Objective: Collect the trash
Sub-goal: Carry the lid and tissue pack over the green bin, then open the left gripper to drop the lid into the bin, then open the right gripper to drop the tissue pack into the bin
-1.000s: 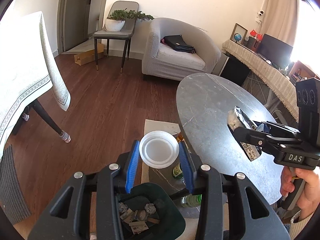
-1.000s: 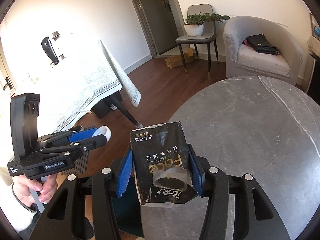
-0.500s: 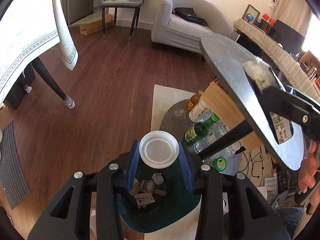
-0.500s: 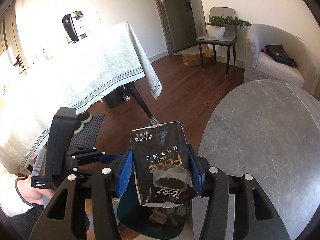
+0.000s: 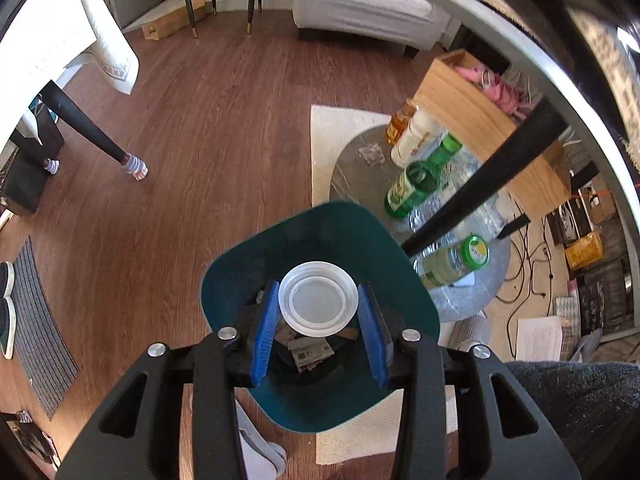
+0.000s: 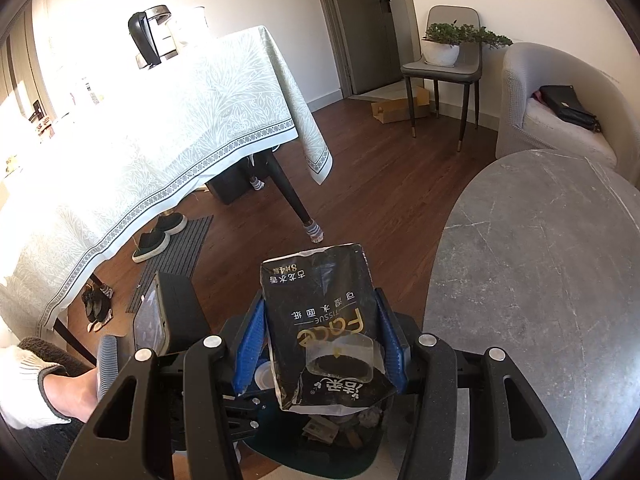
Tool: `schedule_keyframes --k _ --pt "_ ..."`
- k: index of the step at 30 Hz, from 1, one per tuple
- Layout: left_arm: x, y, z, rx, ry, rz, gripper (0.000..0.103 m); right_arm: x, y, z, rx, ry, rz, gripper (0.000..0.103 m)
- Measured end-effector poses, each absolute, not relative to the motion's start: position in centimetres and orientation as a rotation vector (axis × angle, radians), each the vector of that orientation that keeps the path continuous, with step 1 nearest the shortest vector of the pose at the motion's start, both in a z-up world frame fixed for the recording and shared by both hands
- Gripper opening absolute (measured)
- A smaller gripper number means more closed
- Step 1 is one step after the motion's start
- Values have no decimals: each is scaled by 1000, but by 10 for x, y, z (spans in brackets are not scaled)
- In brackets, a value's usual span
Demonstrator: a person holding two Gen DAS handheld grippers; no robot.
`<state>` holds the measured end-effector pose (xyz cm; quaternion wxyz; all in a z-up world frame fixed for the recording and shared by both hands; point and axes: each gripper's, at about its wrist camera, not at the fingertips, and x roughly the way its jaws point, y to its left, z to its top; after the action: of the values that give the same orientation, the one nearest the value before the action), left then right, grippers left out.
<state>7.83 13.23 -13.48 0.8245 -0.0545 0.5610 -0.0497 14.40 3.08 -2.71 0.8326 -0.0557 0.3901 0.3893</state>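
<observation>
Bin [image 5: 224,280] sits right below your left tongs [image 5: 319,306] gripping a white lid [image 5: 318,304] and right tongs [image 6: 320,344] clamping a black tissue pack [image 6: 320,320].

Bin contents are largely hidden: in the left wrist view the white plastic lid [image 5: 318,299] covers most of the green trash bin [image 5: 320,236] opening, only scraps of paper showing beneath. In the right wrist view the black tissue packet [image 6: 326,332] screens the bin [image 6: 320,456], and the left gripper [image 6: 260,376] is mostly concealed behind the right gripper's frame. The grey table [image 5: 532,52] edge is blurred and cut off at the right. Bottle labels under it cannot be read.
</observation>
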Motion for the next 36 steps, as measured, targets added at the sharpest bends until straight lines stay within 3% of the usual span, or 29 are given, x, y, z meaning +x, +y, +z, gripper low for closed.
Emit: schedule_keyframes --k 3,13,23,33,36 --pt "73 133 -141 -110 1207 -110 49 142 40 -30 -149 832 827 52" --pt "63 159 -111 -171 1083 -79 48 136 64 -46 -244 855 820 52" --pt "65 200 -58 -287 938 -11 35 130 90 -85 -340 944 835 52" --pt "69 205 -1 -340 796 -21 32 127 97 -121 -431 1056 812 54" --pt "70 203 6 -340 780 -17 32 123 94 -136 -485 1094 805 66"
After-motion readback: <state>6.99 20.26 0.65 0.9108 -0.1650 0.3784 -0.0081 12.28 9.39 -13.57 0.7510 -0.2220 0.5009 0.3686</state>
